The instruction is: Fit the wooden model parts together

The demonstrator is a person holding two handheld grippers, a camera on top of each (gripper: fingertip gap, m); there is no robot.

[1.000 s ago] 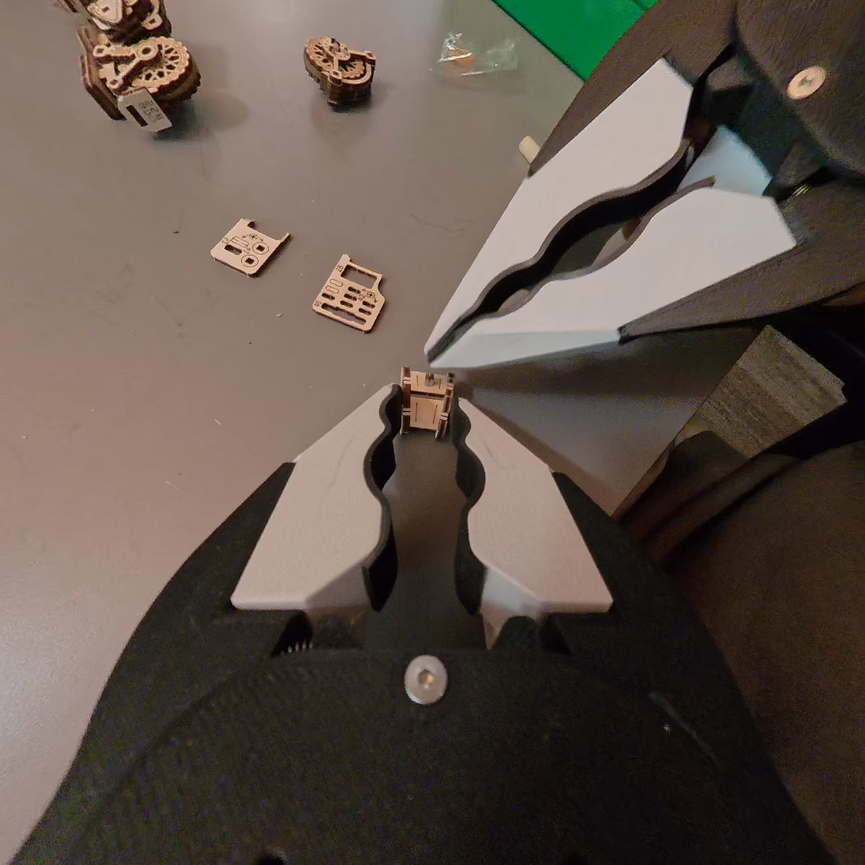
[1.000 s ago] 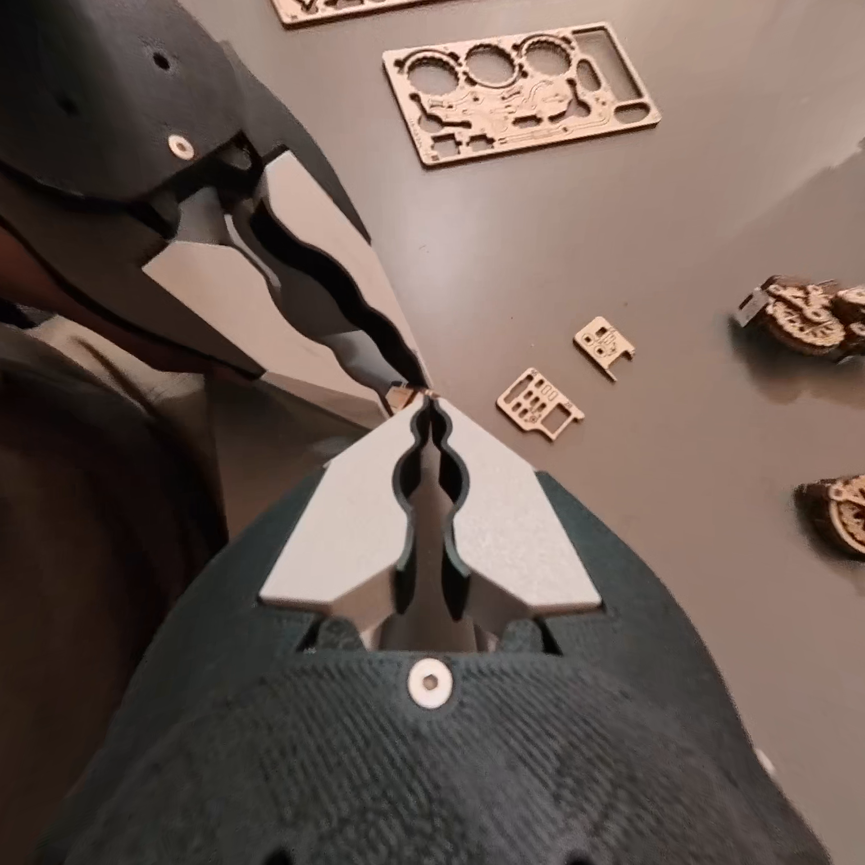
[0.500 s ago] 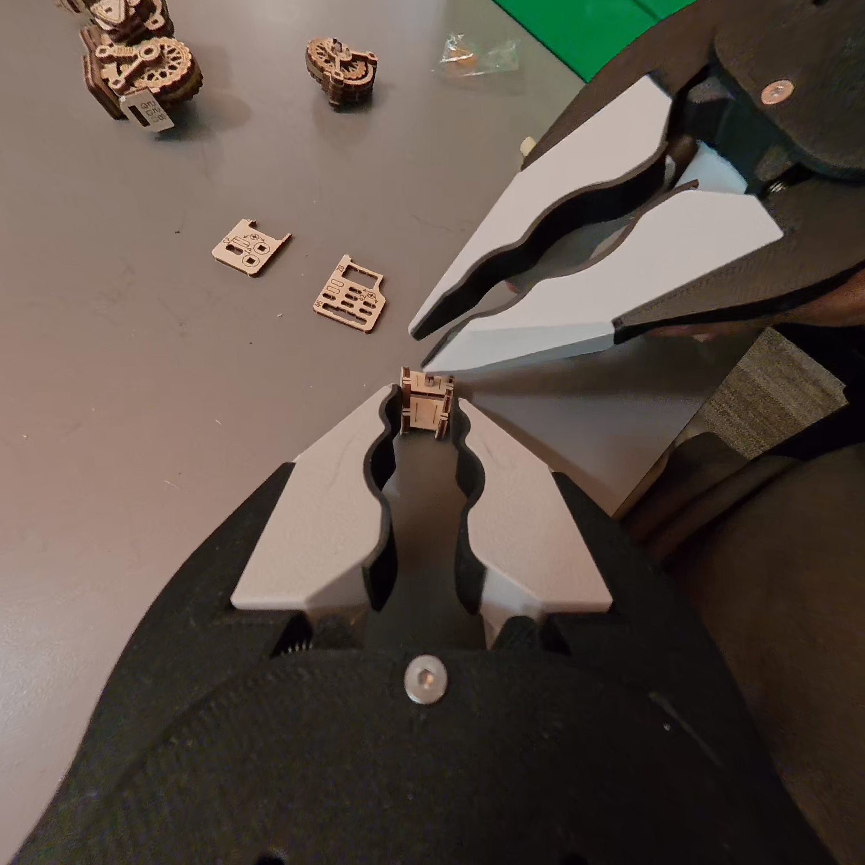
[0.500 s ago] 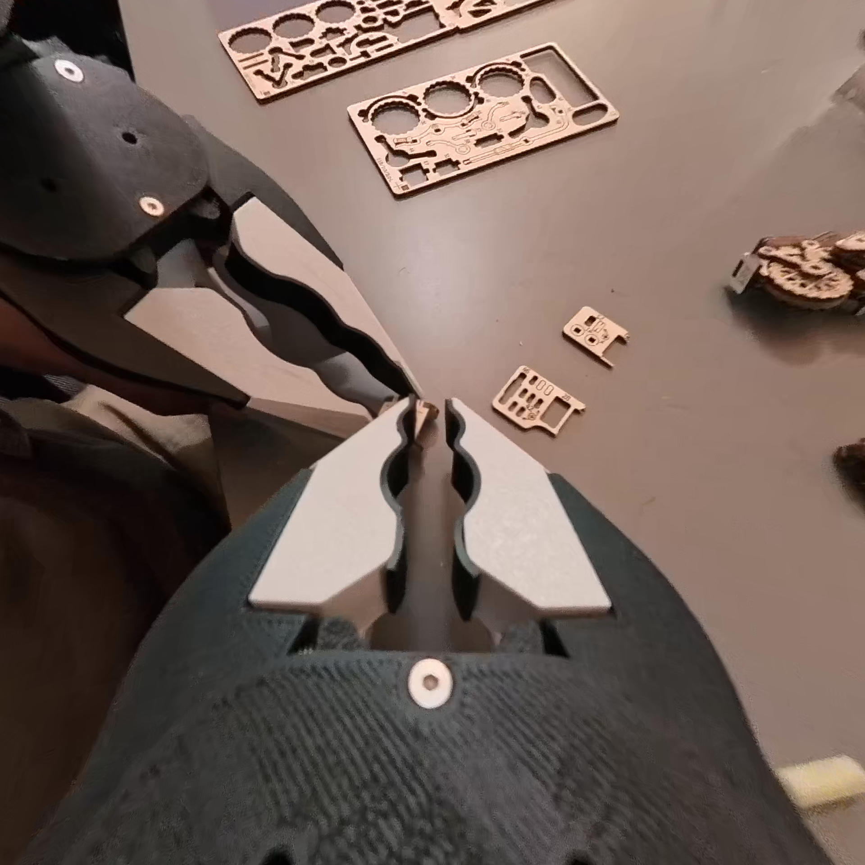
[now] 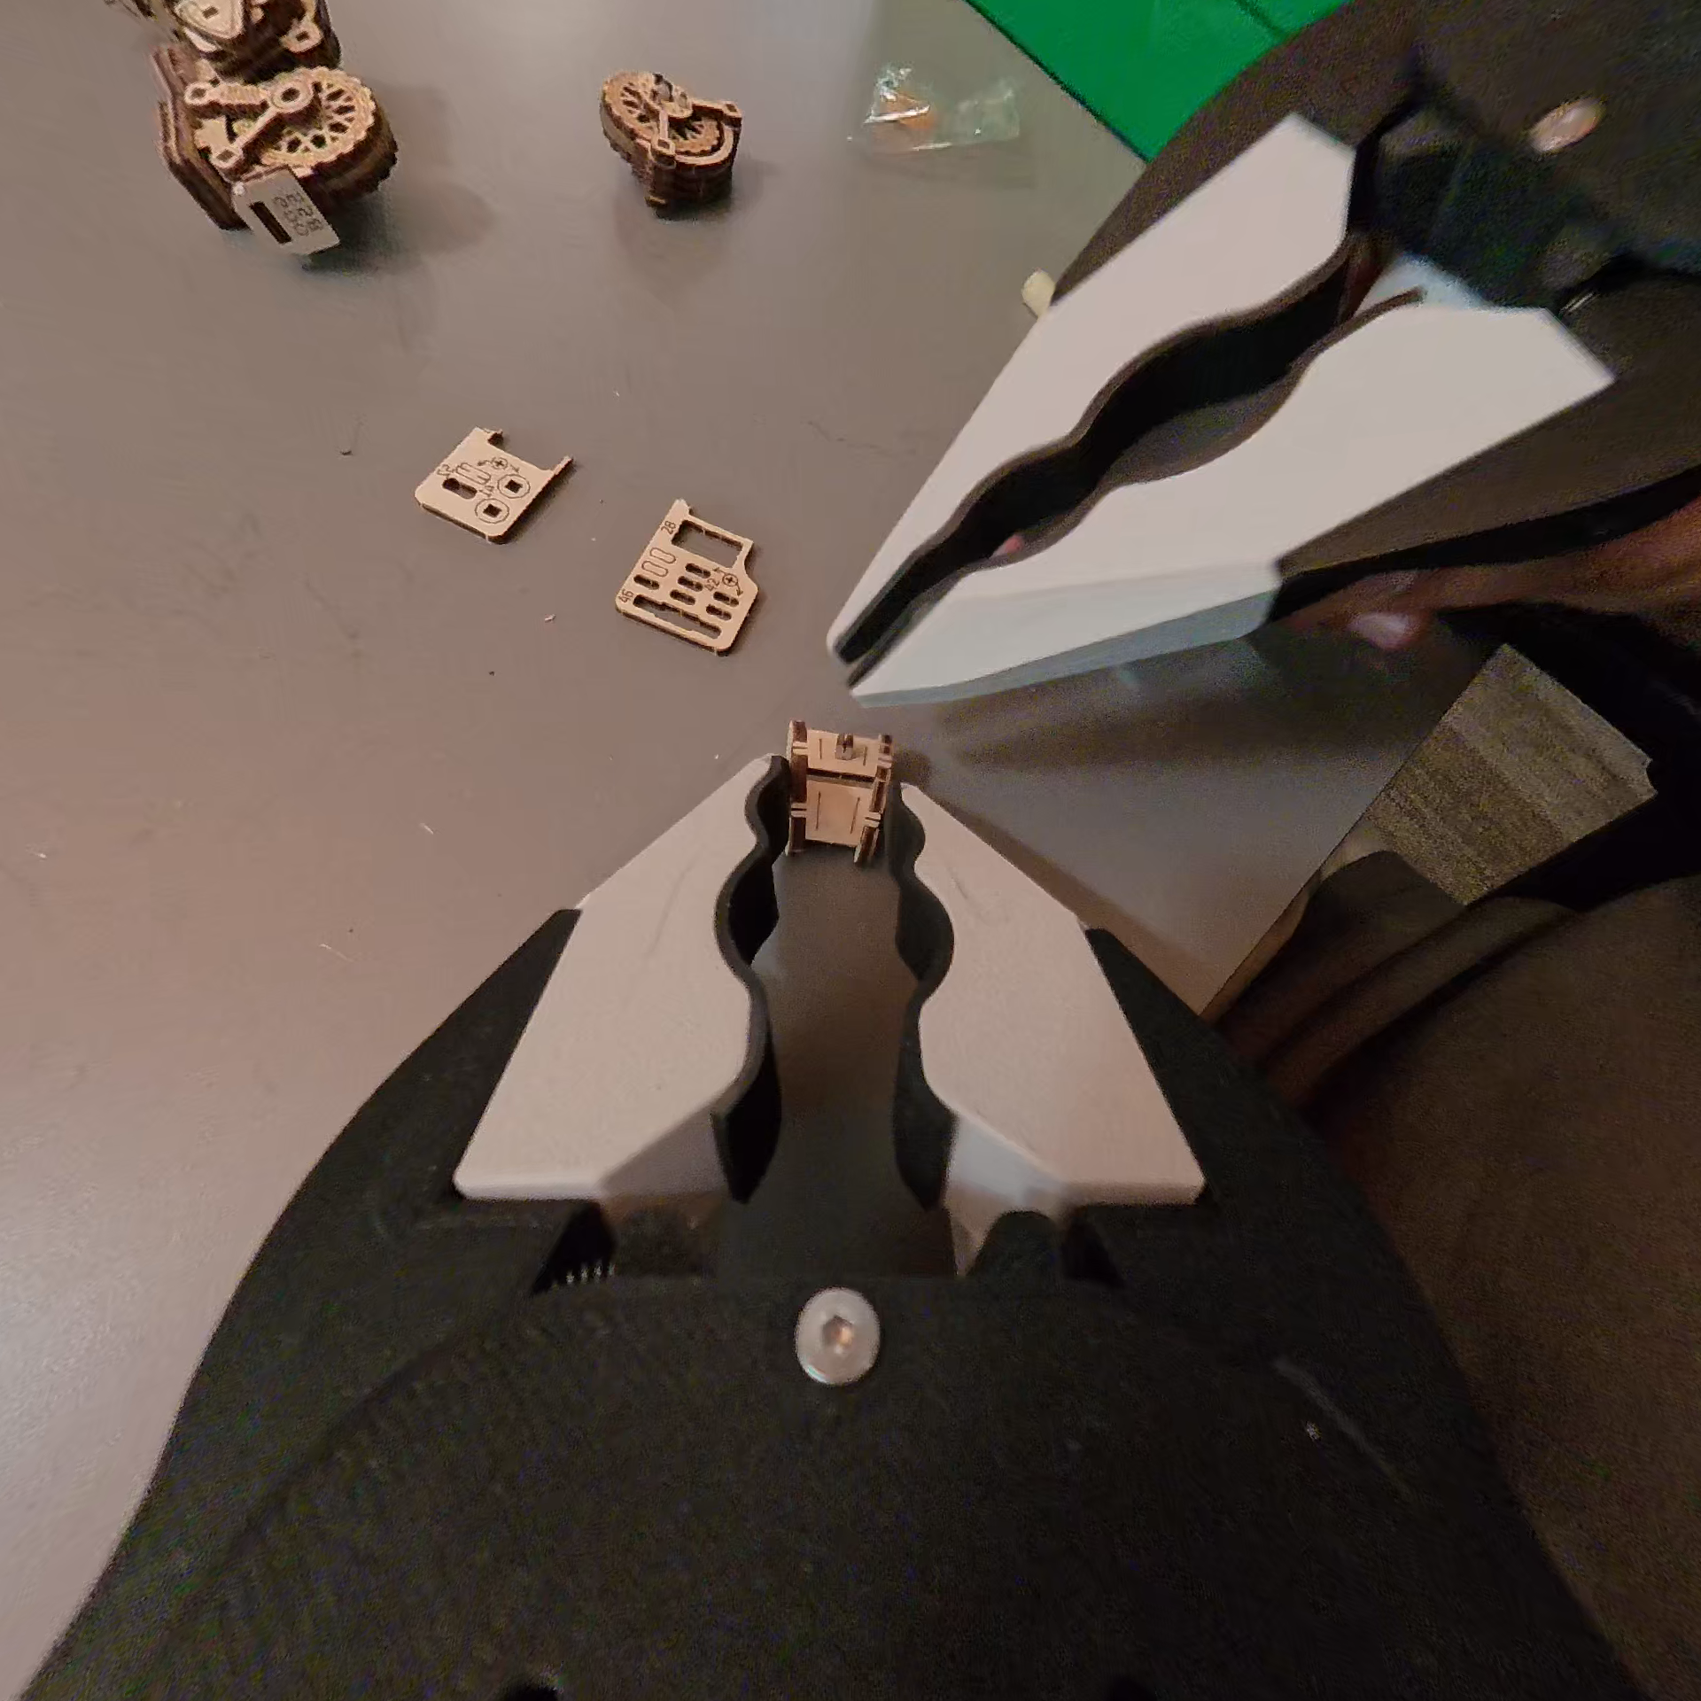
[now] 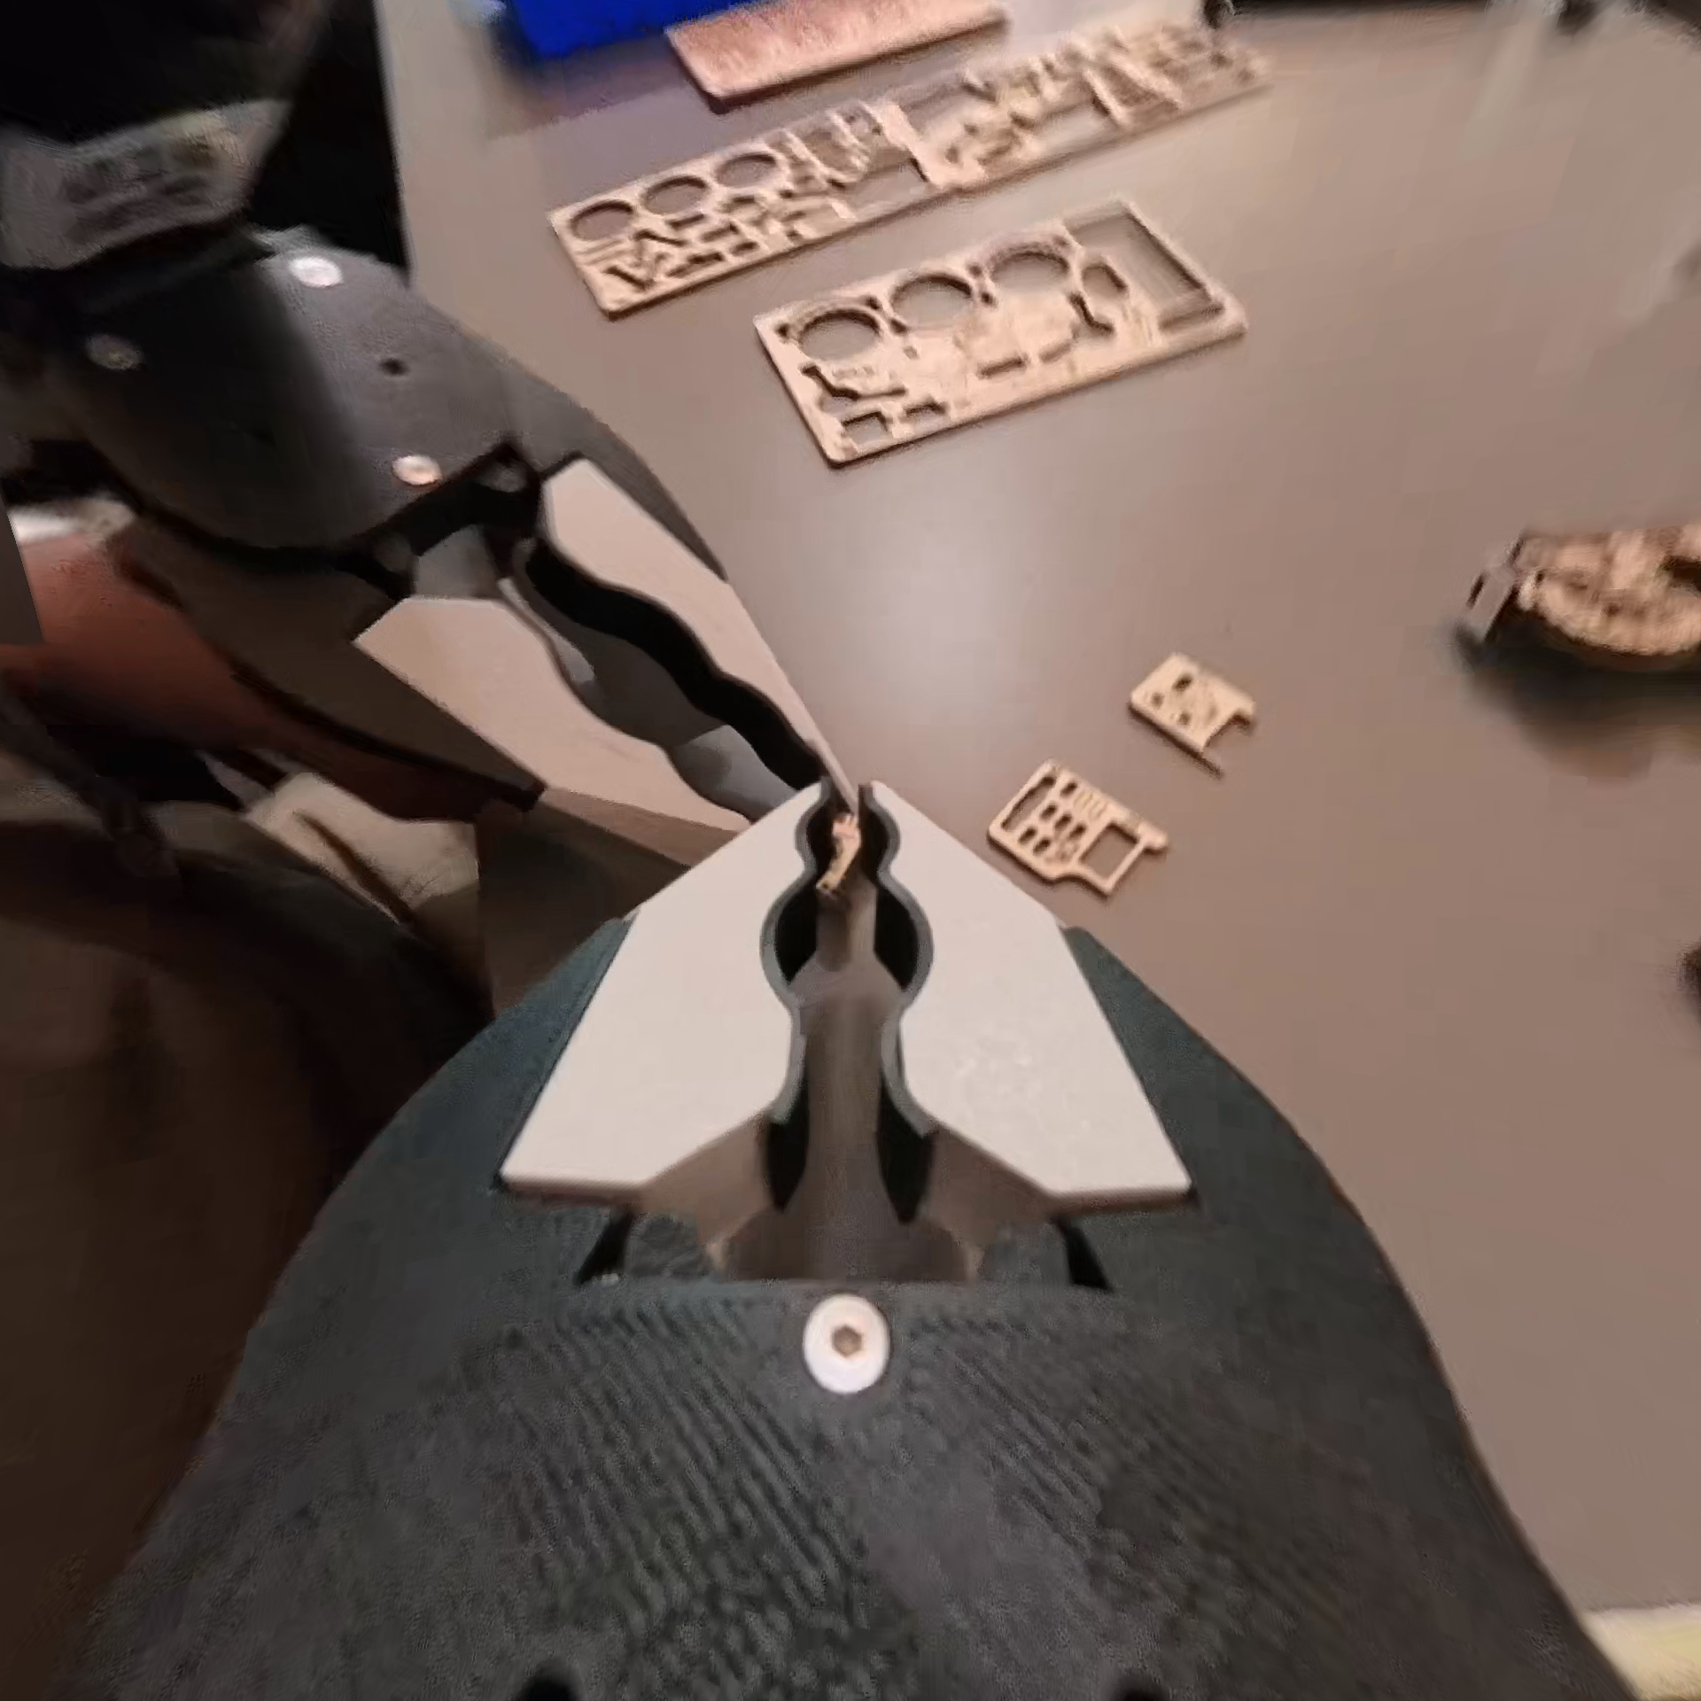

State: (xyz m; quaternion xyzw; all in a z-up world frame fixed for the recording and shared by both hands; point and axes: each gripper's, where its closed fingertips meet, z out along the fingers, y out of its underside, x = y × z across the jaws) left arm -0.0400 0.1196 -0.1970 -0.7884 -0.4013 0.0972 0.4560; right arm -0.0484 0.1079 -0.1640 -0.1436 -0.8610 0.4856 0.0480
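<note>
A small wooden box [image 5: 836, 799] is pinched in the left gripper [image 5: 836, 810].
It is held up so parts can be fitted; the right gripper [image 5: 851, 667] is nearly pressed together, seemingly empty, just beside it.

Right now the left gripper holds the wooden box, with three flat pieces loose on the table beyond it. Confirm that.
Wrong on the count: two flat pieces, not three. The left wrist view shows the left gripper shut on the box, with two flat pieces loose on the table beyond it.
</note>
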